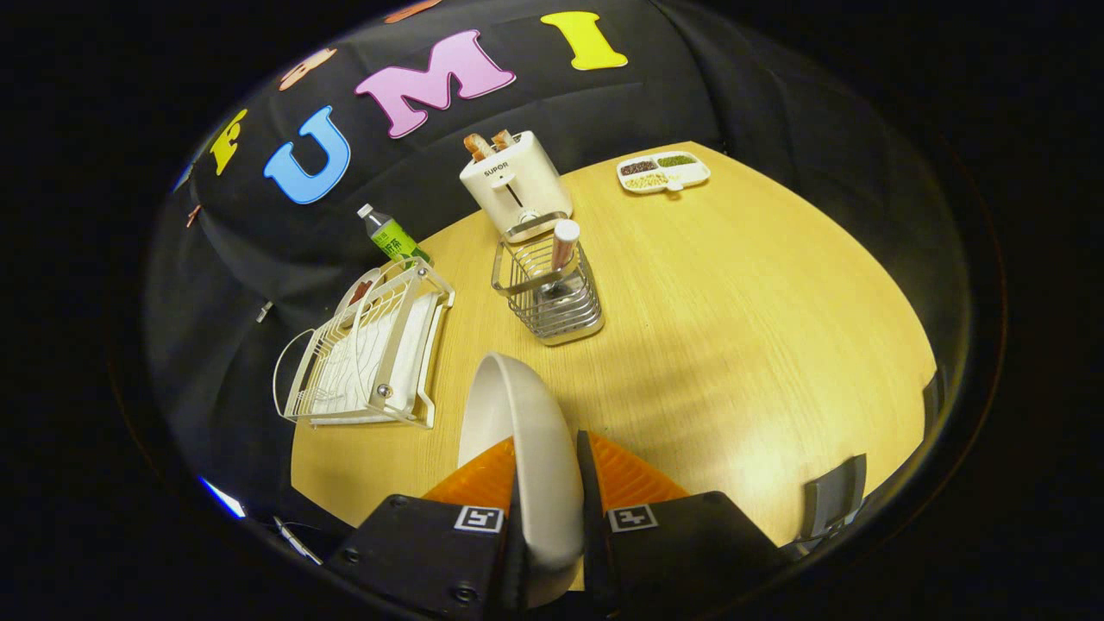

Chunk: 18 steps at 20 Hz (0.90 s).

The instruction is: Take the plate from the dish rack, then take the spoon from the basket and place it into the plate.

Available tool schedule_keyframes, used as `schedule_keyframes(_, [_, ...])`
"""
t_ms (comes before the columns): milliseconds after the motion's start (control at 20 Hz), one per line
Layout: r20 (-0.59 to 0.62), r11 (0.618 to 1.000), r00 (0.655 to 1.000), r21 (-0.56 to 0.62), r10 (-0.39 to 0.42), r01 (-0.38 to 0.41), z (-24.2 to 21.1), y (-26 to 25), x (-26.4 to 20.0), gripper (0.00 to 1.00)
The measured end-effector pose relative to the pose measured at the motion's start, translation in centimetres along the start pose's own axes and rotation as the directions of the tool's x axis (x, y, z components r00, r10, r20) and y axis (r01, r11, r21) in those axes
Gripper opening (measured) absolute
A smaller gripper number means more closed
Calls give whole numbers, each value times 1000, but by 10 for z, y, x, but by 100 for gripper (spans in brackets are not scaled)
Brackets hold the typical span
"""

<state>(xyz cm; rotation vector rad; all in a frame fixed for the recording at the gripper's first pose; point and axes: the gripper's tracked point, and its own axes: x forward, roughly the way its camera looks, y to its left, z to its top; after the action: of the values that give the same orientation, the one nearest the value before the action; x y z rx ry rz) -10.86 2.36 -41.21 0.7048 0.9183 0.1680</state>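
On the wooden table (733, 328): a white wire dish rack, a metal basket, a toaster, a bottle and a divided snack tray.
Gripper (547, 466): its two fingers are closed on the white plate, one pad on each face, so the jaws grip the plate between them.
Plate (526, 423): held on edge, upright between the fingers, its rim rising ahead of them above the tabletop; it is out of the dish rack and apart from it.
Dish rack (366, 354): stands beyond the fingers to the left, near the table's edge by the black cloth wall; whether anything sits in its slots cannot be told.
Basket (548, 297): a wire holder just beyond the plate's top rim, well clear of the fingers.
Spoon (562, 250): stands upright in the basket, its pale handle end sticking up above the wires.
Toaster (516, 183): white, behind the basket, with two slices of toast showing in its slots.
Bottle (392, 235): green-labelled, tilted in this view, behind the rack.
Snack tray (662, 172): white, with compartments of grains, at the far side of the table.
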Motion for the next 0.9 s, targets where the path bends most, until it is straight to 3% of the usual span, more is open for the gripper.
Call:
schedule_keyframes(250, [-34, 996, 999, 91, 29, -26, -4, -3, 20, 30])
schedule_keyframes(450, [-57, 998, 998, 62, -22, 26, -10, -14, 28, 34])
schedule_keyframes(650, [-79, 996, 994, 38, -78, 82, -16, -29, 30, 47])
schedule_keyframes(800, [-88, 986, 982, -37, -166, 163, -21, -50, 33, 57])
schedule_keyframes(900, [-77, 985, 982, -52, -171, 167, -20, -51, 27, 63])
